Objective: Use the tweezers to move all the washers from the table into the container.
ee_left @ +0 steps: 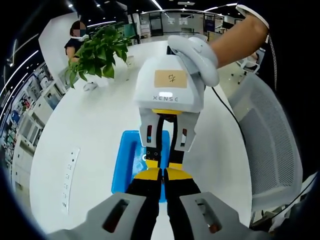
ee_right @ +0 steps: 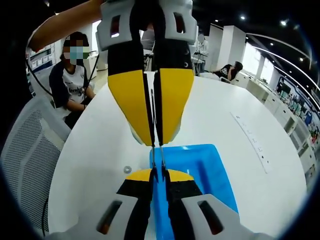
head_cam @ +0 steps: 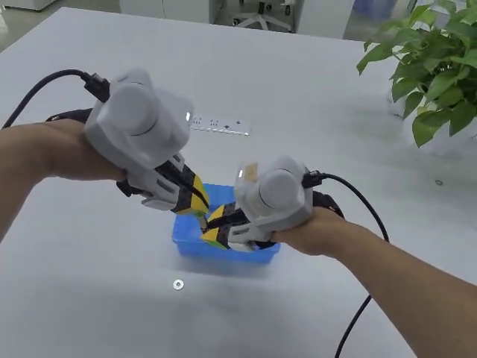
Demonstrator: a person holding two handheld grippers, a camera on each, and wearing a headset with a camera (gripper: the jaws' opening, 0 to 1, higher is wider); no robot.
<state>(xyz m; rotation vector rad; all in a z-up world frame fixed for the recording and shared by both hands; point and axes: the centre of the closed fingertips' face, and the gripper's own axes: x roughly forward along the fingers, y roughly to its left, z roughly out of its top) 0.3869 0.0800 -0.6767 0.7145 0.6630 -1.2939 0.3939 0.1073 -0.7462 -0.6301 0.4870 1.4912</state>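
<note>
We clamp the tweezers (ee_right: 162, 157) in both left gripper (ee_right: 156, 142) and right gripper (ee_right: 159, 176) above the blue container (ee_right: 200, 170). One washer (head_cam: 177, 284) lies at its seven o'clock. We judge this a regrip; next we lower the tips there.

White table (head_cam: 313, 82), rounded edge in gripper views. White power strip (head_cam: 218, 124) flat on tabletop, well apart from leafy green potted plant (head_cam: 436, 67) at table's right side in head view. Grey mesh chair (ee_left: 272, 140) just beside table edge. Seated person (ee_right: 75, 82) beyond table, near mesh chair; second seated person (ee_right: 231, 70) farther off. Ceiling lights (ee_right: 285, 22) overhead.
</note>
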